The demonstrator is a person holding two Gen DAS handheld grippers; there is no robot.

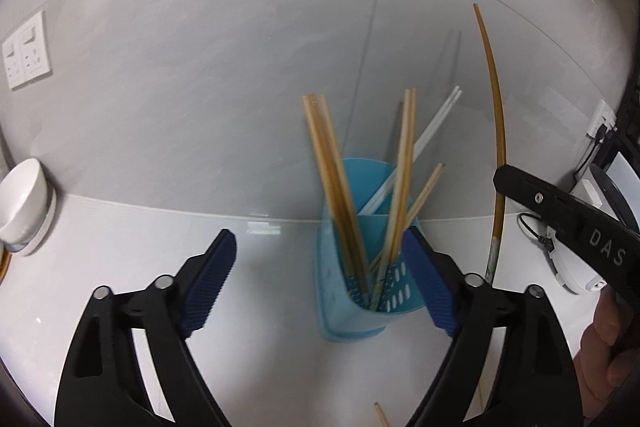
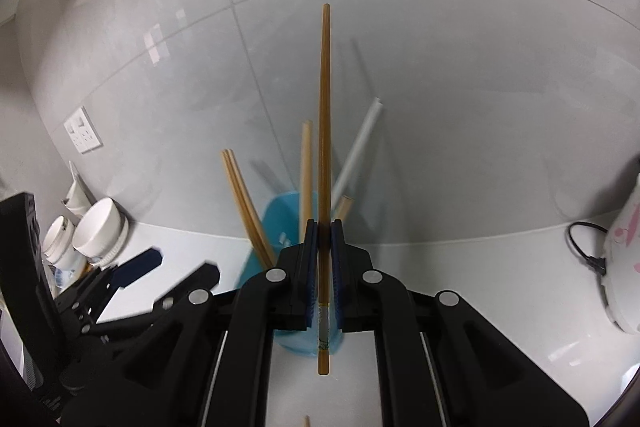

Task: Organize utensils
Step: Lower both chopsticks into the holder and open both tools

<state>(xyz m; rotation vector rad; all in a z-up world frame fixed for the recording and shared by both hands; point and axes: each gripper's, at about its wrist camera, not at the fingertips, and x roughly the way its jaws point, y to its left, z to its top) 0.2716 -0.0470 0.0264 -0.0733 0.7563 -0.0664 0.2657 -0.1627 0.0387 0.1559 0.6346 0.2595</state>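
Note:
A blue plastic utensil holder (image 1: 362, 283) stands on the white counter and holds several bamboo chopsticks (image 1: 332, 179) and a white pair (image 1: 420, 143). My left gripper (image 1: 320, 279) is open, its blue pads on either side of the holder, not touching it. My right gripper (image 2: 324, 227) is shut on a darker brown chopstick (image 2: 325, 131), held upright just in front of the holder (image 2: 280, 215). That chopstick (image 1: 496, 131) and the right gripper's finger (image 1: 560, 211) also show at the right of the left wrist view. The left gripper (image 2: 160, 267) shows at lower left of the right wrist view.
White bowls (image 1: 22, 207) stand at the left by the tiled wall, also in the right wrist view (image 2: 98, 227). A wall socket (image 1: 26, 51) is at the left. A white appliance with a black cord (image 2: 624, 251) stands at the right. A loose chopstick tip (image 1: 382, 415) lies on the counter near me.

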